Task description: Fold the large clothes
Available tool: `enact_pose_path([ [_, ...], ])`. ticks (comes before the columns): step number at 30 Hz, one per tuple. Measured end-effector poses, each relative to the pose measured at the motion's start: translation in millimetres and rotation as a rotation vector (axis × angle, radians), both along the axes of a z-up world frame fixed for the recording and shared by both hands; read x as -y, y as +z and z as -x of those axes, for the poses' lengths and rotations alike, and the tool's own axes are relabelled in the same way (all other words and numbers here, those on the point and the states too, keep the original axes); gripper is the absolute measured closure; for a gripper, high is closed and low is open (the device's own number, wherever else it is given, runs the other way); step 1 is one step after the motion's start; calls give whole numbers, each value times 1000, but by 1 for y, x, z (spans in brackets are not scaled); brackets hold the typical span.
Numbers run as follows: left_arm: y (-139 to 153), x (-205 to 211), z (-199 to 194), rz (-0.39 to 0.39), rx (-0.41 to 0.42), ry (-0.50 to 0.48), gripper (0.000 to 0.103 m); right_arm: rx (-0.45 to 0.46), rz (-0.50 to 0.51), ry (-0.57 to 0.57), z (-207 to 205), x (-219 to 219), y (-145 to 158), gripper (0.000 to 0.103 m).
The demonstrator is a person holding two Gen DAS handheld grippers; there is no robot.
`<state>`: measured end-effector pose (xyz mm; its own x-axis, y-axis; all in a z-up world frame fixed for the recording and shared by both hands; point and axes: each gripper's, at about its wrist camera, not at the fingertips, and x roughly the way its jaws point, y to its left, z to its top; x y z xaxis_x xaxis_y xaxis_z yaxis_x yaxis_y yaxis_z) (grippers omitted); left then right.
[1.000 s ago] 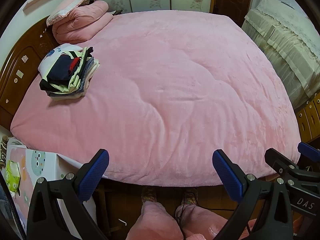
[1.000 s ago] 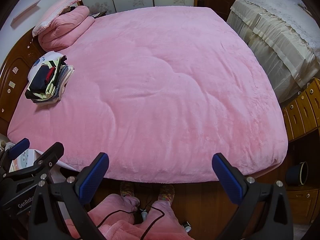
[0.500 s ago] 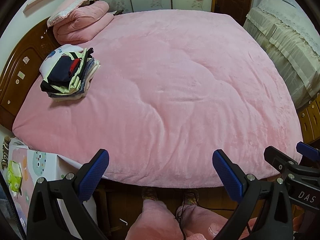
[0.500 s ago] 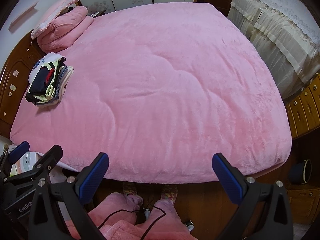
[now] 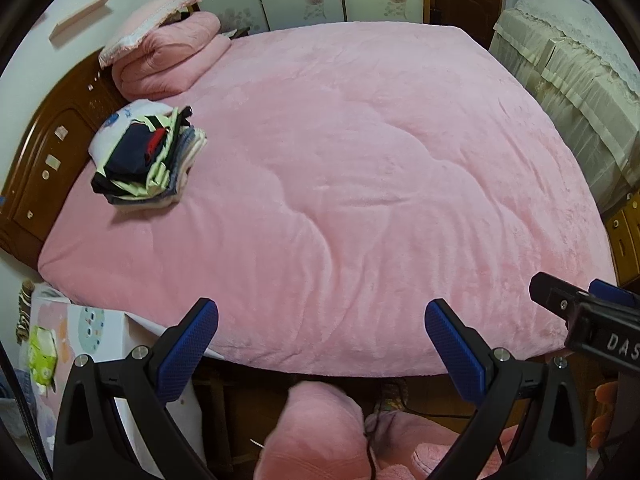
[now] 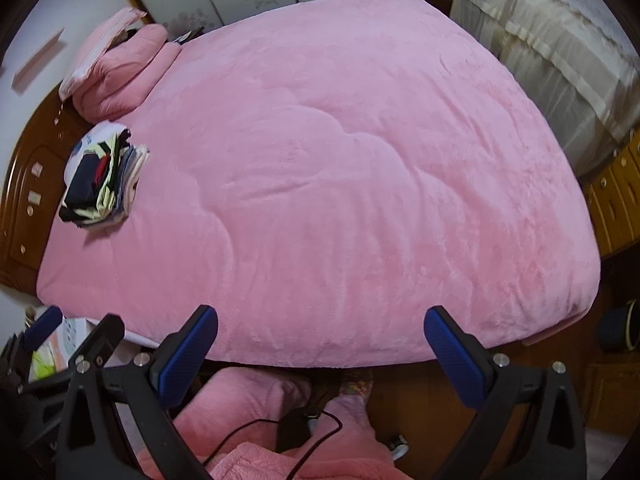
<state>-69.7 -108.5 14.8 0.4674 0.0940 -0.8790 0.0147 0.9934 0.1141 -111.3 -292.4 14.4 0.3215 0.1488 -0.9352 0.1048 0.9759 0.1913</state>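
A stack of folded clothes (image 5: 148, 160), dark blue, yellow-green, white and grey, lies on the pink bed cover (image 5: 360, 184) at the left near the headboard. It also shows in the right wrist view (image 6: 102, 184). My left gripper (image 5: 320, 340) is open and empty, held above the near edge of the bed. My right gripper (image 6: 320, 340) is open and empty over the same edge. The right gripper's side shows at the right of the left wrist view (image 5: 592, 320). No unfolded garment shows on the bed.
A folded pink quilt and pillow (image 5: 168, 56) lie at the far left corner. A wooden headboard (image 5: 44, 152) runs along the left. A cream-covered couch (image 5: 580, 80) stands right. A white printed box (image 5: 80, 332) sits near left. The person's pink-clad legs (image 5: 320, 432) are below.
Both grippers have moved forward and a little closer to the bed, and the right view has tilted. The person's leg has stepped forward. The jaws stay open.
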Motion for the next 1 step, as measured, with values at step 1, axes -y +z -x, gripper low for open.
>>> enact_pose_path([
  [1, 1, 0, 0, -4, 2, 2, 1, -9, -12, -10, -1, 2, -3, 0],
])
